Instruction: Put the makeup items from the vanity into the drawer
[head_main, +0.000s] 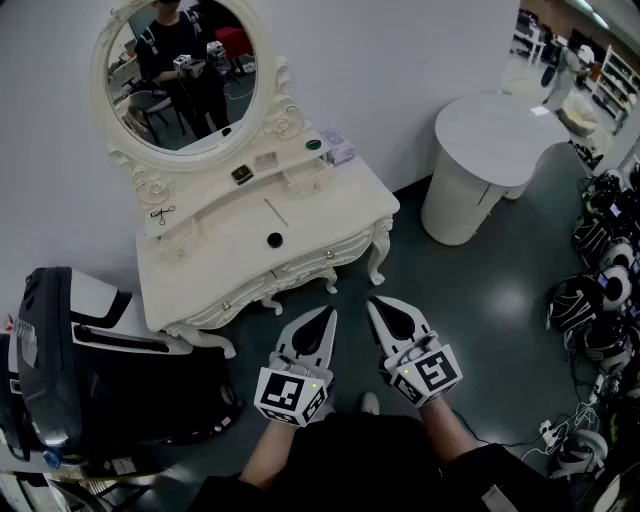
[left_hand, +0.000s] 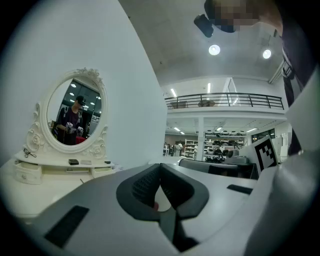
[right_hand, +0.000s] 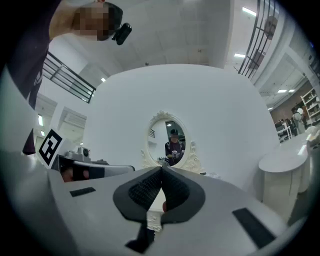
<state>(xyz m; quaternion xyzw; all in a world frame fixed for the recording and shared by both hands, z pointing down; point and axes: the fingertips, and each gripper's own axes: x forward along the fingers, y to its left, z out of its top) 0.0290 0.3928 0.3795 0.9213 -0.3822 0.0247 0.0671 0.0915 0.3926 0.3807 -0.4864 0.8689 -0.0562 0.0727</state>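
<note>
The cream vanity (head_main: 330, 205) with an oval mirror (head_main: 180, 70) stands ahead of me, its front drawers (head_main: 300, 268) closed. On its top lie a small black round item (head_main: 274, 239) and a thin stick (head_main: 276, 212). The raised shelf holds a dark compact (head_main: 241, 173), a green item (head_main: 314, 144), a pale box (head_main: 338, 150) and a small scissor-like tool (head_main: 162, 214). My left gripper (head_main: 329, 314) and right gripper (head_main: 373, 303) hover side by side in front of the vanity, both shut and empty. The left gripper view has the vanity (left_hand: 50, 170) far left; the right gripper view faces the mirror (right_hand: 170, 142).
A black and white bulky case (head_main: 90, 360) sits on the floor left of the vanity. A round white table (head_main: 490, 150) stands to the right. Helmets and cables (head_main: 600, 290) line the right edge. Grey floor lies between me and the vanity.
</note>
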